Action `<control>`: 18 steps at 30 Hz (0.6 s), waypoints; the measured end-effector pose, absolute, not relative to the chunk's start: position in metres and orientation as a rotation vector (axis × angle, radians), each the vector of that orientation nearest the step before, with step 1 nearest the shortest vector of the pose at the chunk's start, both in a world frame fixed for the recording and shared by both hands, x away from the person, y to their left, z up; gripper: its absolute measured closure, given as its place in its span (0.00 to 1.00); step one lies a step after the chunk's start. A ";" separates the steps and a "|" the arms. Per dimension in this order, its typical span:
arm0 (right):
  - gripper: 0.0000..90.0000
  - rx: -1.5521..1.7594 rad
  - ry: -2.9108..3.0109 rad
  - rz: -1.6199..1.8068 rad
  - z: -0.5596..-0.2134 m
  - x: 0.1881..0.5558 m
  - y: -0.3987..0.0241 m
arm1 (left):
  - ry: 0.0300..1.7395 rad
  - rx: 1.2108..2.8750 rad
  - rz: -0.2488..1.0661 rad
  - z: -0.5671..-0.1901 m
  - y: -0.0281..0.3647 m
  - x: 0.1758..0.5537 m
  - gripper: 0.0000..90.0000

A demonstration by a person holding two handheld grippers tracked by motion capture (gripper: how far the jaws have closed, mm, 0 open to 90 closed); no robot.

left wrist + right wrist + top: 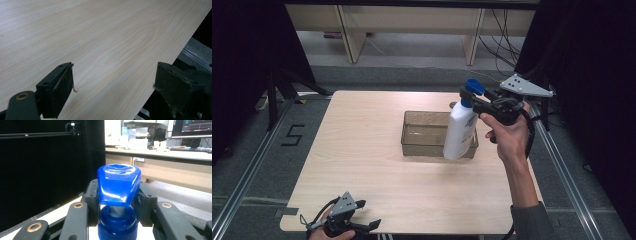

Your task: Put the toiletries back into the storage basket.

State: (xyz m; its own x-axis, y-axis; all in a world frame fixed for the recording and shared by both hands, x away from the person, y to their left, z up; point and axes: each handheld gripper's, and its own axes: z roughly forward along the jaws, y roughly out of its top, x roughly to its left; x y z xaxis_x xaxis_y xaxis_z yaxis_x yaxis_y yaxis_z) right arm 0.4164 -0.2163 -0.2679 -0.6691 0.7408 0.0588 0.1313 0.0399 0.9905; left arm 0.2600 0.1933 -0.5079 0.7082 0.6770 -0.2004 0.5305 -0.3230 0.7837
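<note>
Right gripper (472, 100) clamped on the blue pump top (117, 185) of a white bottle (460, 132), held above a clear tray (422, 135), left gripper (362, 227) open, nothing between its 2 jaws, at the table's (362, 160) near edge

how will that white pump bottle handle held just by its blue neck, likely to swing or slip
The white pump bottle hangs tilted from the right gripper, so it will probably swing. The blue pump head above the jaws should stop it slipping down. Set on the table, its tall narrow body may tip.
</note>
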 end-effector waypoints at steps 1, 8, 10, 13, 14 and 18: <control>0.69 0.887 1.850 1.684 -0.268 0.417 -0.216 | 0.925 2.002 0.204 -0.508 0.193 0.260 0.17; 0.69 0.922 1.831 1.694 -0.266 0.428 -0.220 | 0.928 2.009 0.201 -0.508 0.194 0.260 0.17; 0.69 0.943 1.828 1.687 -0.265 0.430 -0.220 | 0.927 2.010 0.201 -0.507 0.194 0.260 0.17; 0.69 0.946 1.821 1.678 -0.264 0.434 -0.221 | 0.927 2.007 0.202 -0.508 0.194 0.260 0.17; 0.69 0.939 1.819 1.681 -0.264 0.436 -0.221 | 0.928 2.012 0.201 -0.507 0.194 0.260 0.17; 0.69 0.953 1.826 1.661 -0.265 0.443 -0.222 | 0.926 2.006 0.202 -0.508 0.194 0.260 0.17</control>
